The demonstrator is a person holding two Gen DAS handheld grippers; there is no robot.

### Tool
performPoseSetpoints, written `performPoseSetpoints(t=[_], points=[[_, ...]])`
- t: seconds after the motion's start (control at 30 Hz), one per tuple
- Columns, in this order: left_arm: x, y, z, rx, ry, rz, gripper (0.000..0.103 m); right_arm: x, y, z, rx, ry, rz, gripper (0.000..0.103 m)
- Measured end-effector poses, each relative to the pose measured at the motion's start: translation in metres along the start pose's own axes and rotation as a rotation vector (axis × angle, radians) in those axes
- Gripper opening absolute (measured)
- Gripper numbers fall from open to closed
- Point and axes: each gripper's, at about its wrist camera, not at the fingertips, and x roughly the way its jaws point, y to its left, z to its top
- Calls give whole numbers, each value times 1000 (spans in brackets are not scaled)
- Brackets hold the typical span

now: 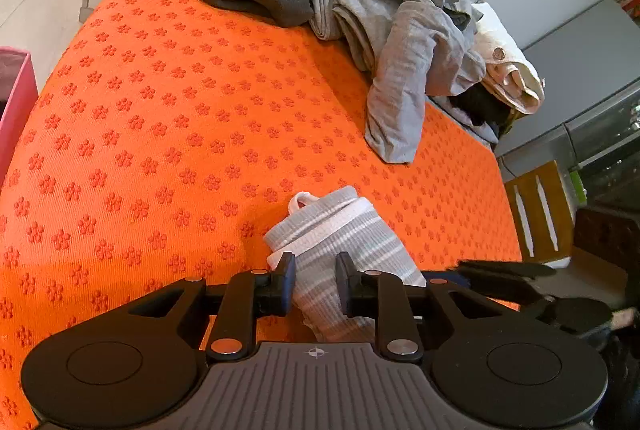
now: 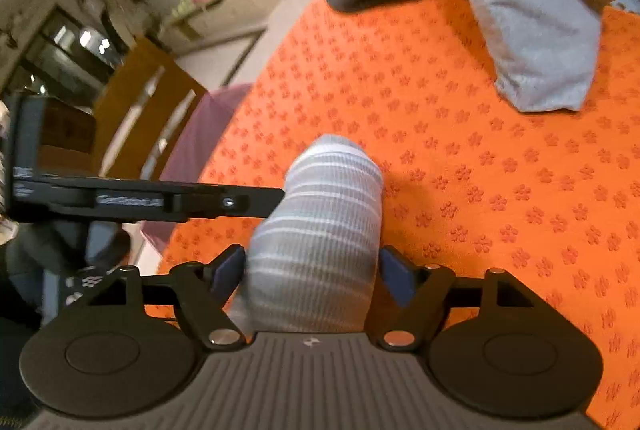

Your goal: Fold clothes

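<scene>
Grey-white striped garment (image 1: 340, 230), bunched, on mat

Black two-finger grippers, ribbed grey bases.
Left gripper (image 1: 315, 280): silver pivot screws, blue pads; right gripper (image 2: 310, 272) alike.

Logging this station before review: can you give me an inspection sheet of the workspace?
Surface: orange mat with flower pattern.
Job's things: striped garment, rolled, between both claws.
Clutter: clothes pile at the far edge, a grey sleeve hanging onto the mat.
Claws: left claw shut on striped garment; right claw open around it.
Cables: nothing seen.
Surroundings: pink bin, wooden chair, tiled floor.
</scene>
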Motion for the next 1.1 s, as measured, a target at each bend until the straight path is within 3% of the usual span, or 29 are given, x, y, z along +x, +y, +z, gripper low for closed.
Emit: performPoseSetpoints(t=[0.17,0.33,0.4,0.47,0.67,0.93,1.1], points=[[-2,0,-3,-1,-16,-4,25,27,3,7,-23,122,-15,79],[-28,5,-17,-25,-93,-17,26,29,26,-4,-92,94,-96,72],[-44,5,-26,-28,-126,-6,31,31,33,-9,-111,74,-130,71],[-61,4,-38,-21,-155,24,45,33,38,-12,-124,55,-156,70],[-112,5,-80,-40,-236,145,72,27,50,-20,-181,21,-219,68],[-158,2,-133,-100,-357,373,93,26,68,-26,-277,-15,-225,66],[-188,8,-153,-145,-437,455,102,24,89,-30,-356,-39,-224,64]])
